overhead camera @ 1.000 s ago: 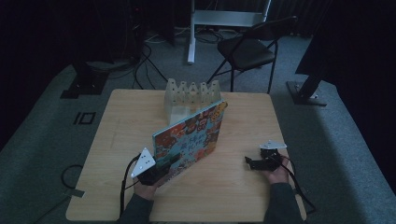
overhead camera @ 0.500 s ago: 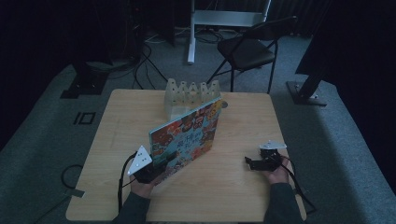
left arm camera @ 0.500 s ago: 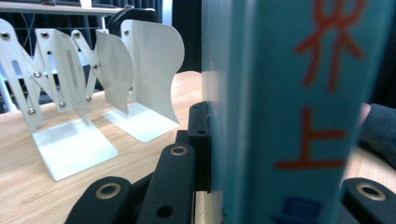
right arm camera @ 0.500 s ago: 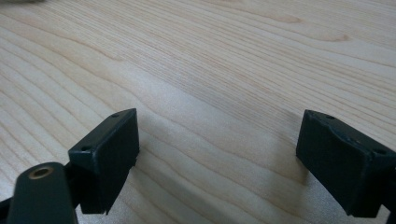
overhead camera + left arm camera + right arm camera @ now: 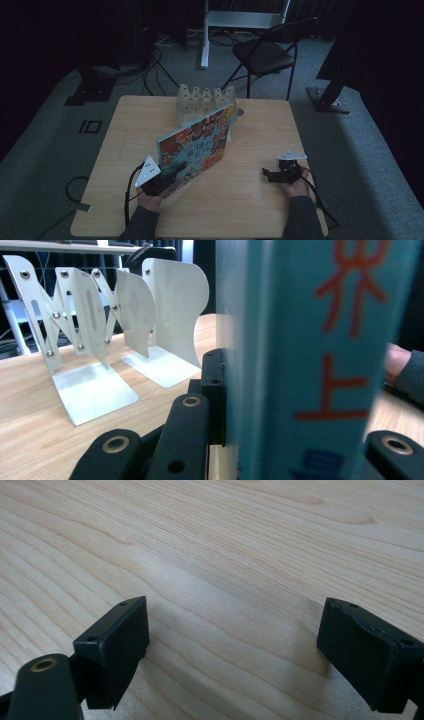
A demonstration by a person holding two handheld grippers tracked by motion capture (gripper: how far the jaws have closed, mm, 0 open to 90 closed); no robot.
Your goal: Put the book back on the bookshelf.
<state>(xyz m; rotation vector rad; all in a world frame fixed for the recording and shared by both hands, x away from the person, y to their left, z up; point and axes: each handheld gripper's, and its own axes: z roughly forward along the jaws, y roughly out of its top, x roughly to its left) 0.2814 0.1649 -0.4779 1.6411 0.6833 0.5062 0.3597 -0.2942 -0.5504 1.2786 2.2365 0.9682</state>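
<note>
One picture book (image 5: 197, 147) stands tilted near the middle of the bench (image 5: 260, 130), its far corner by the white metal book rack (image 5: 205, 100) at twelve o'clock. The left gripper (image 5: 167, 180), at seven o'clock, has its jaws clenched on the book's near corner. The right gripper (image 5: 272, 175), at four o'clock, rests with jaws spread, grasping nothing. One folding chair (image 5: 265, 55) stands beyond.

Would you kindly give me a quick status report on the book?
Left gripper shut on book, held tilted above table. Right gripper open, empty. White bookend rack just beyond book.
</note>
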